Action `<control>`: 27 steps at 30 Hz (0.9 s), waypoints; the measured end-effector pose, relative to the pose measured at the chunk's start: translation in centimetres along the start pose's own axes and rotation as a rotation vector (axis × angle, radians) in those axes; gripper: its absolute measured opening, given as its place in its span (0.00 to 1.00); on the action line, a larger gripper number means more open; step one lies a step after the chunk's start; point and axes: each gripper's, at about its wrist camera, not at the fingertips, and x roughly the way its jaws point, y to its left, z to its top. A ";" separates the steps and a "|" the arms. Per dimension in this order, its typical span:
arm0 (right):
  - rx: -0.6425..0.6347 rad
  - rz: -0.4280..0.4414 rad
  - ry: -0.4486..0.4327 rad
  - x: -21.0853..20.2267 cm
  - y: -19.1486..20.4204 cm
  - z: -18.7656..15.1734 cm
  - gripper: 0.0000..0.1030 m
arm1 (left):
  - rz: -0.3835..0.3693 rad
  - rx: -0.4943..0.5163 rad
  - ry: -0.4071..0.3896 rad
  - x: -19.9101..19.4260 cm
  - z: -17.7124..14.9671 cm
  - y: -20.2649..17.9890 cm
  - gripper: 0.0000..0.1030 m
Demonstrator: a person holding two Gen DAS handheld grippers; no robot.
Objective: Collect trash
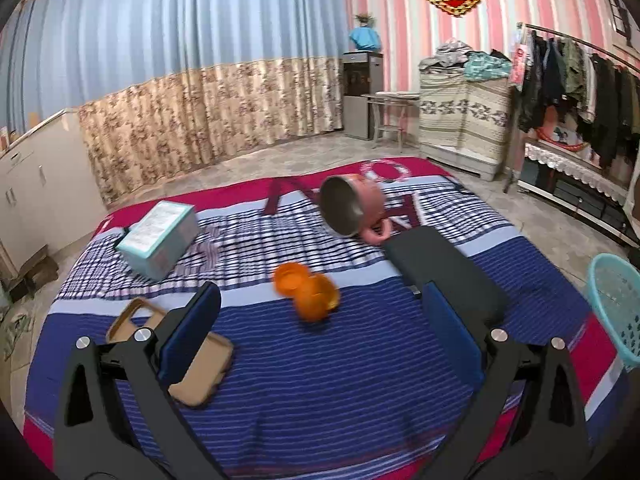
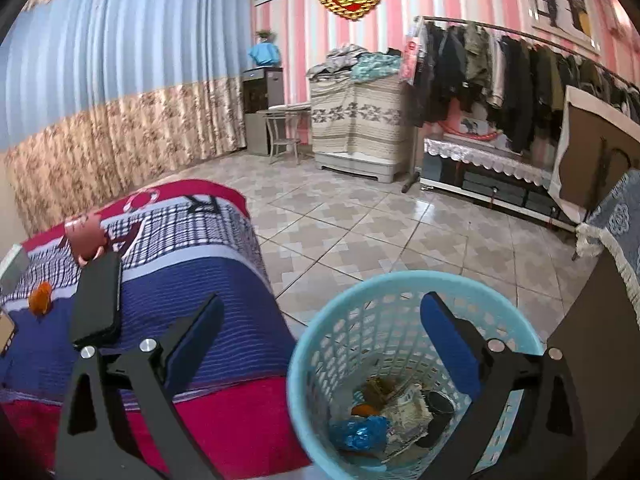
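An orange plastic piece (image 1: 307,291) lies on the striped bed cover (image 1: 320,380), straight ahead of my open left gripper (image 1: 322,312), whose fingers hold nothing. My right gripper (image 2: 320,320) hangs open over the light blue mesh basket (image 2: 308,344) beside the bed. Inside the basket lie a blue wrapper (image 2: 362,432), crumpled paper (image 2: 408,412), something orange and a dark round item. The same basket (image 1: 616,304) shows at the right edge of the left wrist view. The orange piece (image 2: 40,298) is small and far left in the right wrist view.
On the bed: a tipped pink mug (image 1: 352,210), a teal box (image 1: 160,236), a tan phone case (image 1: 188,360) under the left finger, a black flat case (image 1: 444,272). Tiled floor (image 2: 360,232) beyond. Clothes rack (image 2: 500,68), covered cabinet (image 2: 356,124), dark furniture at right.
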 end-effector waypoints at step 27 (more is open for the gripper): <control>-0.096 0.178 0.028 -1.3 11.5 -1.5 0.94 | 0.055 -0.099 0.076 1.7 -4.0 9.5 0.95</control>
